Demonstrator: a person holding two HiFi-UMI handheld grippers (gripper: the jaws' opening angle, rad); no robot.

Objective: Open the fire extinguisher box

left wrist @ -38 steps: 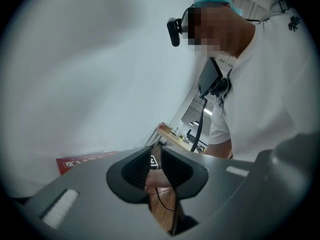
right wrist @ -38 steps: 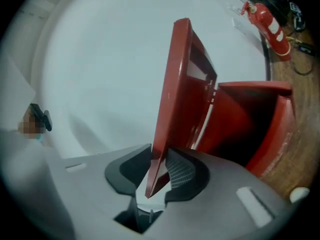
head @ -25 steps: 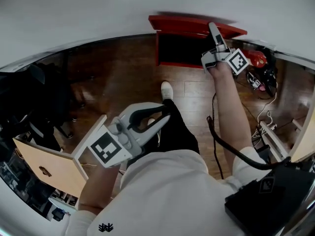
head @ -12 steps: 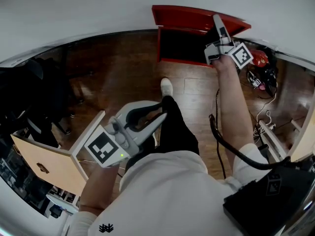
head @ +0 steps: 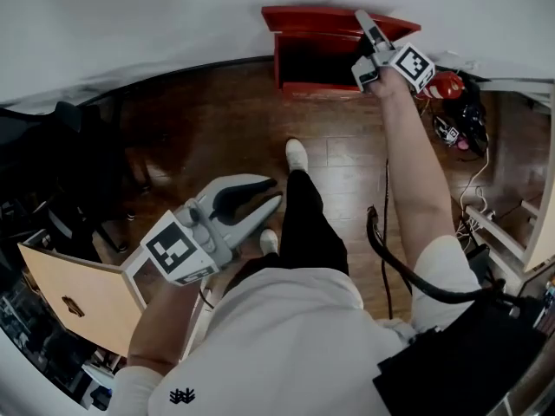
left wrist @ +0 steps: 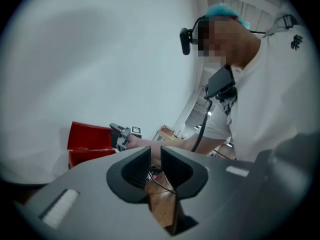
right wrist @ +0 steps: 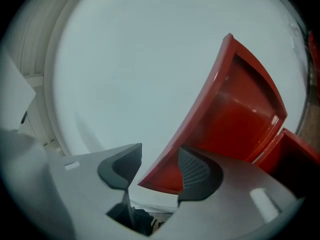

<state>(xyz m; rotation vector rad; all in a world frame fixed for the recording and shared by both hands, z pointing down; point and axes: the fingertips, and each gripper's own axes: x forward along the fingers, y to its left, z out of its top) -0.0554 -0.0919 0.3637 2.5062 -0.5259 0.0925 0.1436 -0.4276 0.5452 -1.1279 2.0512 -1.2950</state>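
Observation:
The red fire extinguisher box (head: 316,59) stands on the floor against the white wall, its dark inside showing. Its red lid (head: 321,17) is swung up toward the wall. My right gripper (head: 364,22) is at the lid's right end. In the right gripper view the lid (right wrist: 235,109) has its lower edge between the jaws of my right gripper (right wrist: 160,159), which are opening; the left pad stands apart from it. My left gripper (head: 273,191) hangs at knee height far from the box, shut with nothing in it. The left gripper view shows the box (left wrist: 87,144) beyond its jaws.
A red extinguisher (head: 447,85) and cables (head: 464,128) lie on the wood floor right of the box. A light wooden panel (head: 78,293) is at my left and a white frame (head: 499,232) at my right. My shoe (head: 296,156) is in front of the box.
The right gripper has moved up along the lid toward the wall, and the lid stands steeper. The left gripper has drifted slightly down and left.

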